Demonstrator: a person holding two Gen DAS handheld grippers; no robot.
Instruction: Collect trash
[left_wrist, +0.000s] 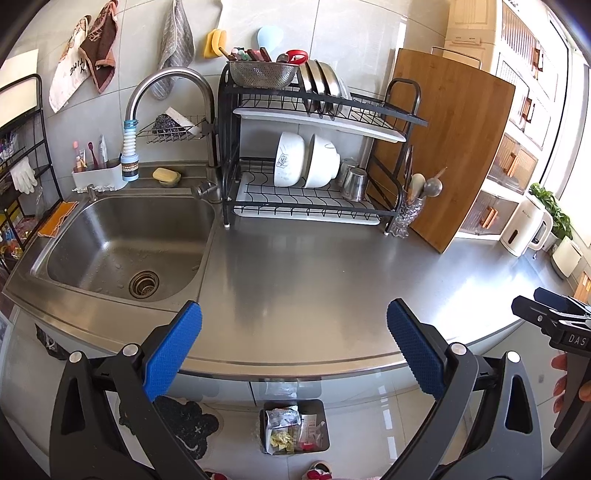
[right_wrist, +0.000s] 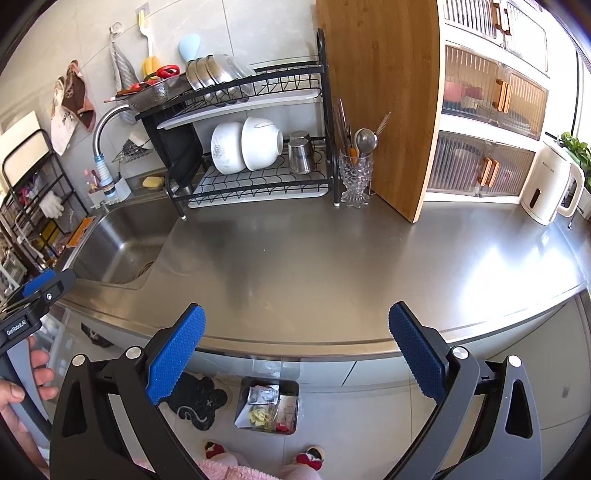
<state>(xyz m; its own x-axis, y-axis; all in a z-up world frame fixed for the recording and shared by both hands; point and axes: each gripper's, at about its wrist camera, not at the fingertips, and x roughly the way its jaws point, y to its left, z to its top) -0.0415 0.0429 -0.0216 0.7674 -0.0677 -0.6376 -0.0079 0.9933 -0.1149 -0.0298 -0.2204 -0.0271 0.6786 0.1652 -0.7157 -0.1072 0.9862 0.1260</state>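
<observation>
Both the left claw (left_wrist: 294, 347) and the right claw (right_wrist: 296, 347) hang wide open and empty above the worktop (left_wrist: 314, 280) edge. Trash (left_wrist: 291, 430) lies in the bin (left_wrist: 264, 413) on the floor below that edge. Collection appears complete; next move probably calls for withdrawal.

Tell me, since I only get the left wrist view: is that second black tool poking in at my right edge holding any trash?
Observer: No. The right wrist view shows the black right gripper open, its blue pads wide apart with nothing between them.
Operator: And who is carrying the tool I am looking through?
Observer: A person's bare left hand wraps the handle of the black left gripper, at the left edge of the right wrist view.
</observation>
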